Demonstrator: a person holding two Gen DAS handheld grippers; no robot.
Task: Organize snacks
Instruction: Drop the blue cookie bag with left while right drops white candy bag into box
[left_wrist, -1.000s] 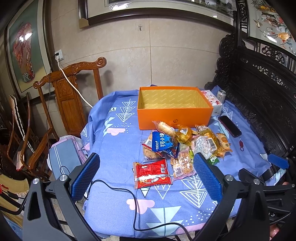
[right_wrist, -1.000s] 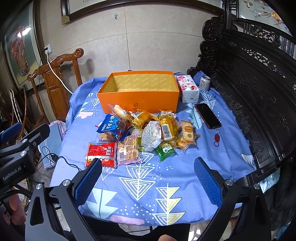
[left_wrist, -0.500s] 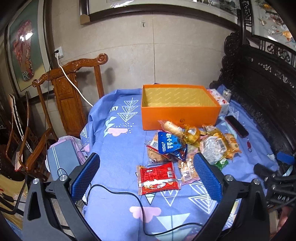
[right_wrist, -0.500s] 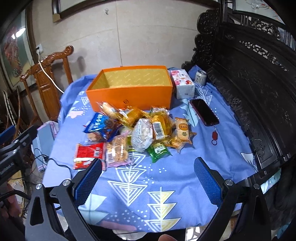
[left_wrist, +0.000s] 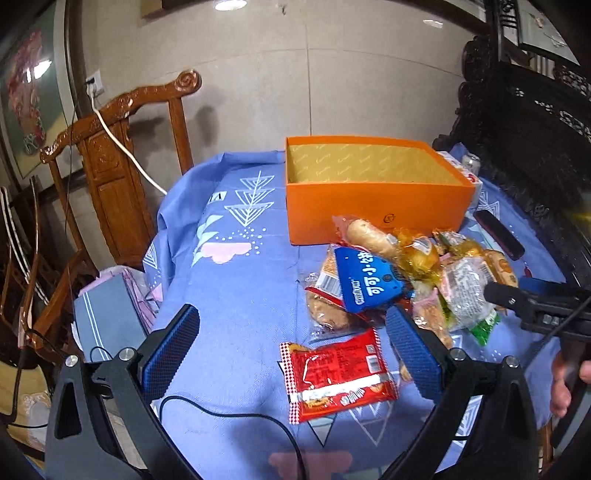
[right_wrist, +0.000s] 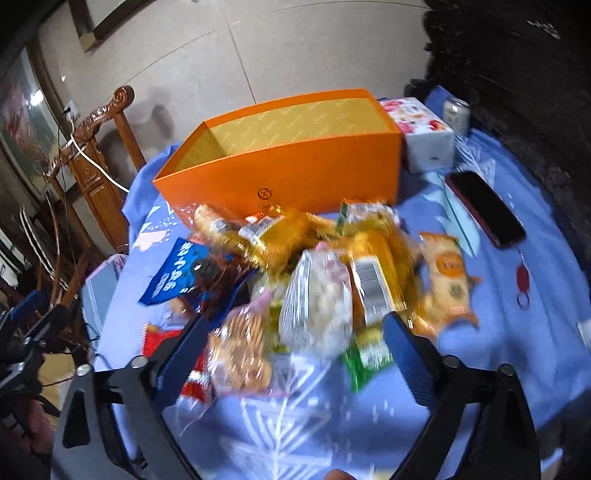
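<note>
Snack pile (right_wrist: 317, 280): heaped mid-counter, just in front of orange box (right_wrist: 295, 173); none boxed yet.
Red packet (left_wrist: 338, 373): apart from the heap, nearest the front edge.
Change: both claws now closer and lower than a second ago; sorting about to begin.
Right claw (right_wrist: 295, 354): spread wide, empty, over the heap's near side.
Left claw (left_wrist: 291, 354): spread wide, empty, framing the red packet.
Hard to read: right view smeared by motion, so target possibly the clear puffed-snack bag (right_wrist: 317, 302).
Cut off: counter's (left_wrist: 240, 288) front edge behind the claws.
</note>
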